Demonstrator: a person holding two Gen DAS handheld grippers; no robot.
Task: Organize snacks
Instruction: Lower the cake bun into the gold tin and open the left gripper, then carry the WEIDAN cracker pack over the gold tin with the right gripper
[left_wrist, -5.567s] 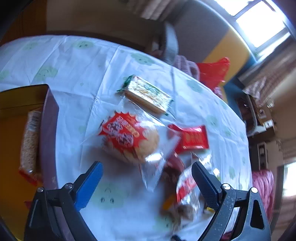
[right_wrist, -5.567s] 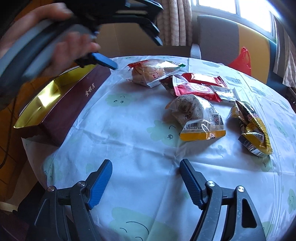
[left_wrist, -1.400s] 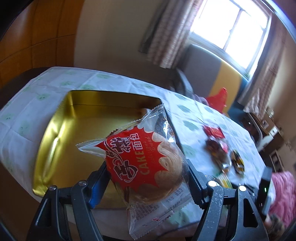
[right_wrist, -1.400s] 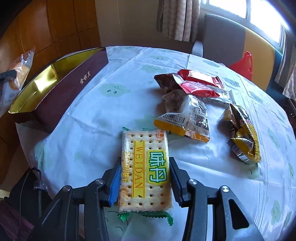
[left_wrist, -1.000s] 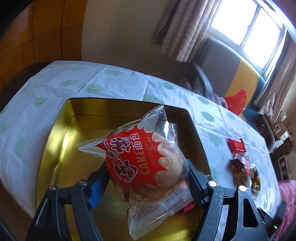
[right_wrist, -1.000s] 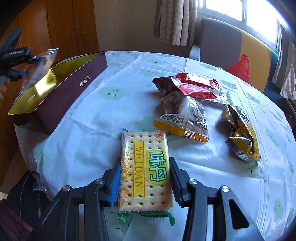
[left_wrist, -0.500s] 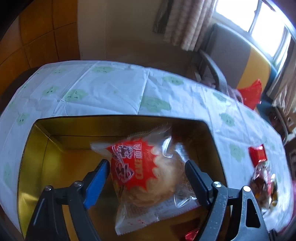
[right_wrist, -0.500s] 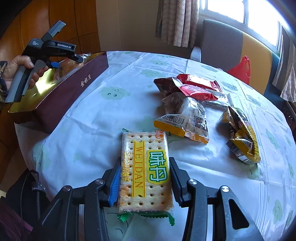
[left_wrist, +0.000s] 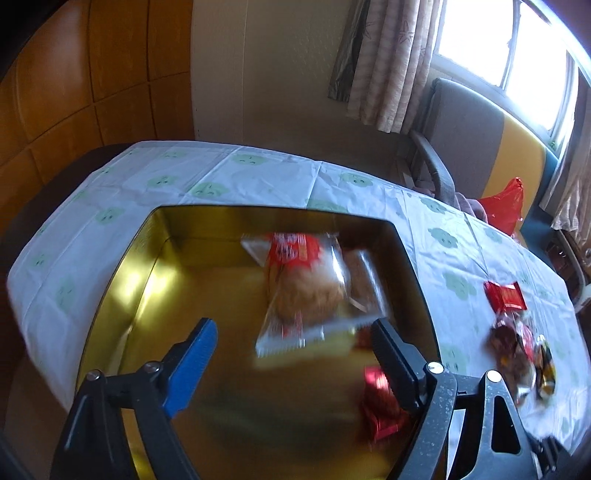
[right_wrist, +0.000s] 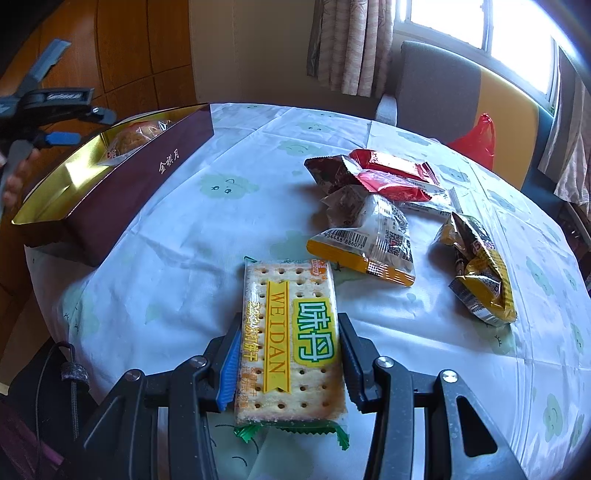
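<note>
The right claw (right_wrist: 290, 360) grips a WEIDAN cracker pack (right_wrist: 291, 339) by its long sides, jaws partly closed and pads pressed against the wrapper, above the table (right_wrist: 192, 236). Just beyond the pack's far end and to the right lies a clear-and-yellow bun packet (right_wrist: 369, 240). Behind that sit a dark red wrapper (right_wrist: 328, 171) and a bright red snack packet (right_wrist: 391, 175), overlapping. Farther right lies a crumpled yellow snack bag (right_wrist: 480, 269). Far left of this claw stands the maroon gift box (right_wrist: 147, 184), its inside gold.

The left claw (left_wrist: 291, 354) hangs over that same box (left_wrist: 122, 302). Its jaws stand wide and are closing a little, with nothing between the pads. Inside the box, nearest the right finger (left_wrist: 395, 362), lies a small red foil packet (left_wrist: 380, 406). Ahead of the claw, toward the far wall of the box, a cake in a clear wrapper with a red label (left_wrist: 303, 284) lies free of both fingers, blurred. A second, paler packet (left_wrist: 364, 280) lies just to its right, against the box wall. Beyond the box rim to the right, on the table, lie 1 red packet (left_wrist: 504, 295) and a small heap of other snacks (left_wrist: 517, 354).

In the right wrist view a hand (right_wrist: 14, 181) shows at the left edge by the left claw (right_wrist: 79, 127).
</note>
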